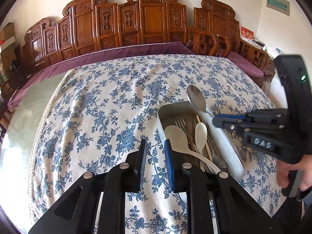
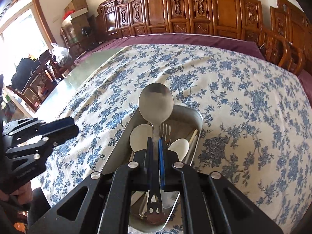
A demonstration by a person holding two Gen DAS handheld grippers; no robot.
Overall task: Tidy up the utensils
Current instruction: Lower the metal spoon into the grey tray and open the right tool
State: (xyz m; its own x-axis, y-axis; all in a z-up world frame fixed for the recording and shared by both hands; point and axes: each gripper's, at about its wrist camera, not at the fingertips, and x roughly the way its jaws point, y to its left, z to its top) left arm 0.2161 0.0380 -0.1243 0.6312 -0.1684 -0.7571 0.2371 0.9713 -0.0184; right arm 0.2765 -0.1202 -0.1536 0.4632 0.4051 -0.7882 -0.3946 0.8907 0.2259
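A metal tray [image 1: 165, 110] [image 2: 197, 115] on the floral tablecloth holds a white rice paddle [image 1: 176, 134] [image 2: 139, 134], a white spoon [image 1: 200, 131] [image 2: 180, 146], a fork [image 1: 181, 124] [image 2: 165, 128] and chopsticks [image 1: 203, 136]. My right gripper [image 2: 155, 140] [image 1: 219, 120] is shut on the handle of a large steel spoon [image 2: 156, 102] [image 1: 196, 97], held above the tray with the bowl pointing away. My left gripper [image 1: 155, 144] is open and empty, over the cloth just left of the tray; it also shows in the right wrist view [image 2: 64, 126].
The blue floral tablecloth [image 1: 117, 97] [image 2: 243, 97] covers most of the table; bare glass tabletop [image 1: 33, 101] [image 2: 93, 64] lies to the left. A carved wooden bench [image 1: 136, 23] with a purple cushion runs along the far edge. Wooden chairs [image 2: 37, 81] stand at the left.
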